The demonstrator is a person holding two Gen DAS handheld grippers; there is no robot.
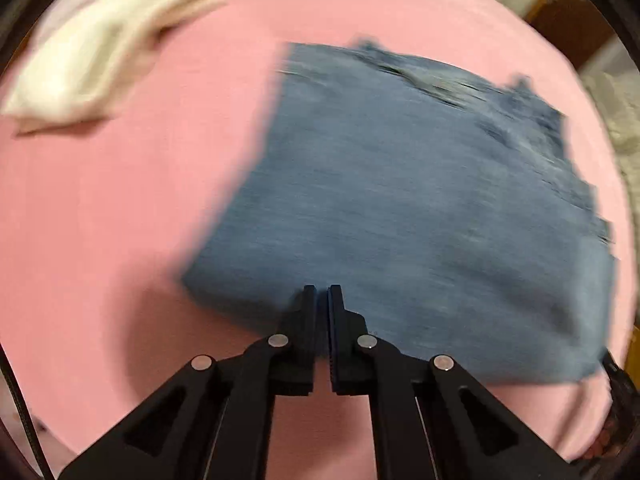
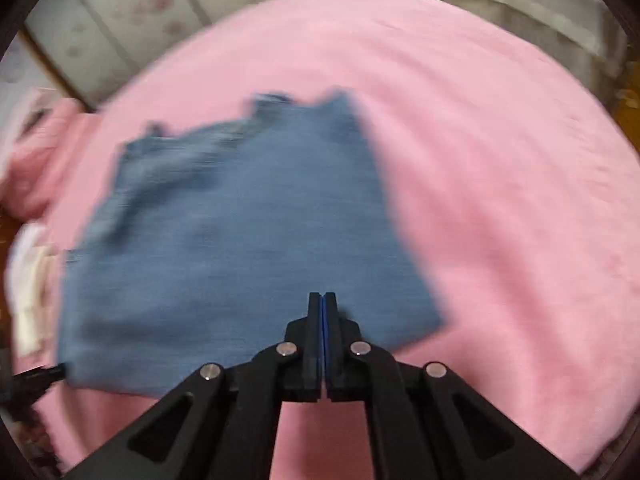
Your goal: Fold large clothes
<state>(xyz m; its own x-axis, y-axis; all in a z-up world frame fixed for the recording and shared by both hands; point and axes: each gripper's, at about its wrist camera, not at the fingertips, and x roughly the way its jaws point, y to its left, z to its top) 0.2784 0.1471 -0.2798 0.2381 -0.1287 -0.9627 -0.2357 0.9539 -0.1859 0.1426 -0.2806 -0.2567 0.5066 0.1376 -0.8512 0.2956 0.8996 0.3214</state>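
- Left gripper (image 1: 322,289): jaws nearly together over the near edge of the jeans (image 1: 400,208); whether it pinches cloth, cannot tell.
- Right gripper (image 2: 322,295): jaws pressed together, same doubt.
- Jeans (image 2: 240,232): folded, flat on pink bed (image 2: 500,200) (frames blurred).
- White cloth (image 1: 100,52): far left.

We see the jeans (image 1: 400,208) as blue denim, a matt woven cloth with a faded, streaky grain. The pink bed cover (image 2: 500,168) beneath looks a soft, matt fabric, faintly napped. A white folded cloth (image 1: 100,52) appears smooth and soft. The left hand-held gripper (image 1: 322,294) and the right hand-held gripper (image 2: 323,300) are matt black plastic with shiny metal pins.
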